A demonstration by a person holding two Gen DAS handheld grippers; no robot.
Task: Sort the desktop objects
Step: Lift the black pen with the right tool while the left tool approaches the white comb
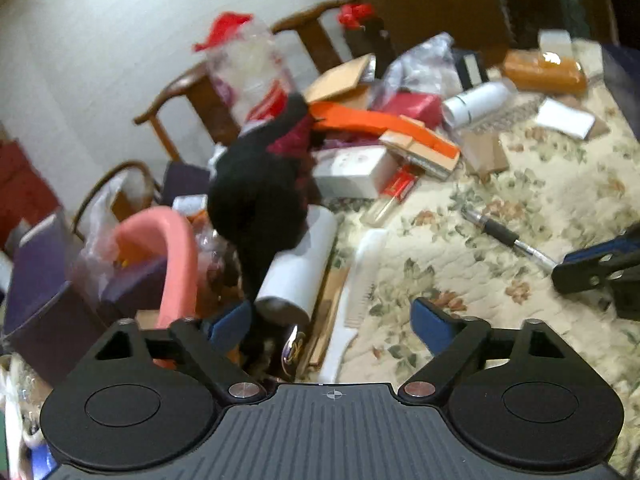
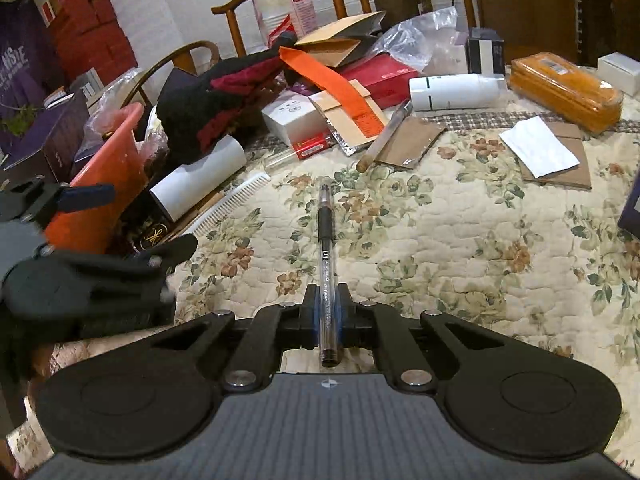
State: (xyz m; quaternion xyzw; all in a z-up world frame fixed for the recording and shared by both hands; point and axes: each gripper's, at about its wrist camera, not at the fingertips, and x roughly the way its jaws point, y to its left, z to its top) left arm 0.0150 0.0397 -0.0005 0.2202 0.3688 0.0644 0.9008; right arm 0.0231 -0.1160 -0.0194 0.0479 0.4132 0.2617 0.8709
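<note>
My right gripper (image 2: 328, 300) is shut on a clear pen (image 2: 326, 240) with a black grip, holding it near its back end; the pen points away over the floral tablecloth (image 2: 440, 240). In the left wrist view the pen (image 1: 504, 236) and right gripper (image 1: 568, 264) show at the right. My left gripper (image 1: 332, 316) is open and empty, over the table's left side near a white cylinder (image 1: 300, 272) and a white comb (image 1: 360, 276). It also shows in the right wrist view (image 2: 120, 220) at the left.
A pile of clutter fills the back and left: black and red cloth (image 2: 216, 100), orange strip (image 2: 324, 80), white boxes (image 2: 296, 116), a white bottle (image 2: 456, 92), an orange package (image 2: 568, 88), a pink basket (image 2: 104, 172), brown envelopes (image 2: 412, 140). Wooden chairs (image 2: 240, 12) stand behind.
</note>
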